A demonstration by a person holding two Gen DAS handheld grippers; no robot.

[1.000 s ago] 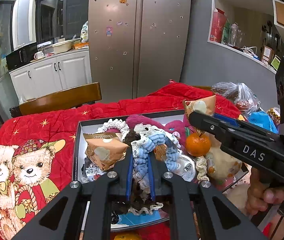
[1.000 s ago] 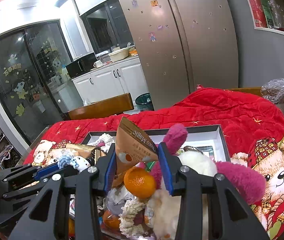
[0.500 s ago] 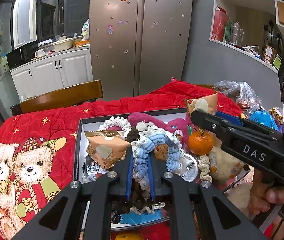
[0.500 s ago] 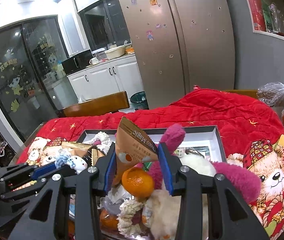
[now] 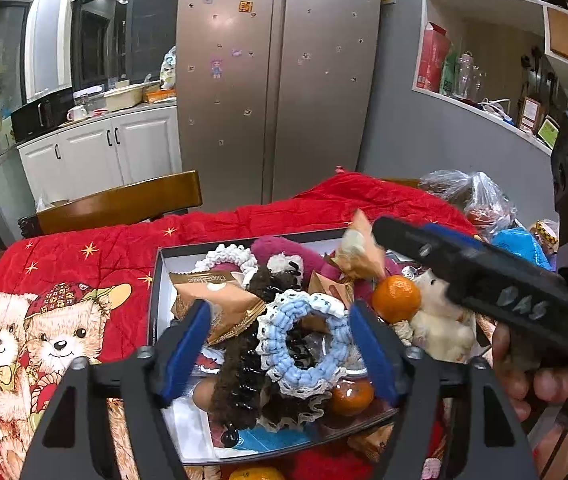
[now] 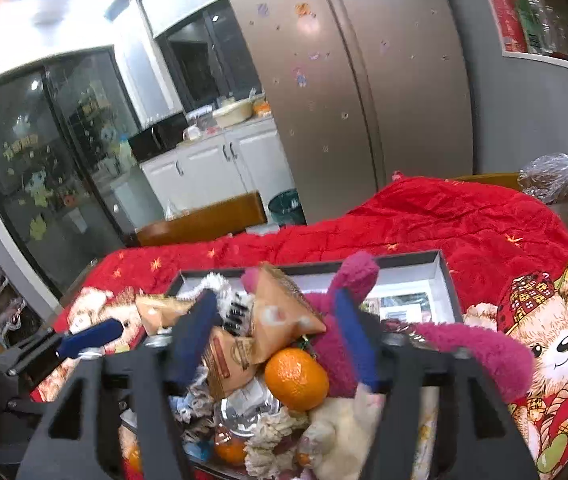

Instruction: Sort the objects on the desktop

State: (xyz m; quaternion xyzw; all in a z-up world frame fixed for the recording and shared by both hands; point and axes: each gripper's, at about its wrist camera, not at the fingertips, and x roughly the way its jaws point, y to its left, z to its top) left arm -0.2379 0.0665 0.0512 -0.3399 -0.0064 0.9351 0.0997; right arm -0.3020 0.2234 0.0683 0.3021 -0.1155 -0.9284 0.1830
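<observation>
The box (image 5: pixel 156 280), a shallow dark-rimmed tray with a white inside, sits on the desk under a red bear-print cloth (image 5: pixel 84 264), and it is heaped nearly full. On top of the pile, nearest the left camera, lies a blue and white crocheted scrunchie (image 5: pixel 304 340) beside a dark hair claw clip (image 5: pixel 240 376). The left claw (image 5: pixel 280 344) straddles that scrunchie with its jaws opening; the blue pads stand clear of it on both sides, so the scrunchie rests loose on the heap, not gripped.

Further in lie brown snack packets (image 5: pixel 220 300), a white scrunchie (image 5: pixel 228 256), a pink plush toy (image 6: pixel 464 344), a cream plush toy (image 5: pixel 440 320) and several mandarins, the plainest one (image 6: pixel 296 376) seen just below a tan triangular snack packet (image 6: pixel 284 312). The right claw (image 6: pixel 276 344) hovers over that packet and mandarin, its jaws opening too, with the packet lying between the pads but apparently free of them.

Judging by how things lie, the sorting looks close to done: almost everything in view is gathered in the box, and both claws are letting go over it. What seems left is little. One mandarin (image 5: pixel 252 474) shows at the near edge outside the box, and plastic bags (image 5: pixel 472 196) stand on the far right of the desk, though whether those belong to the task I cannot tell. The heap is tall and loose, so a round fruit could roll off.
</observation>
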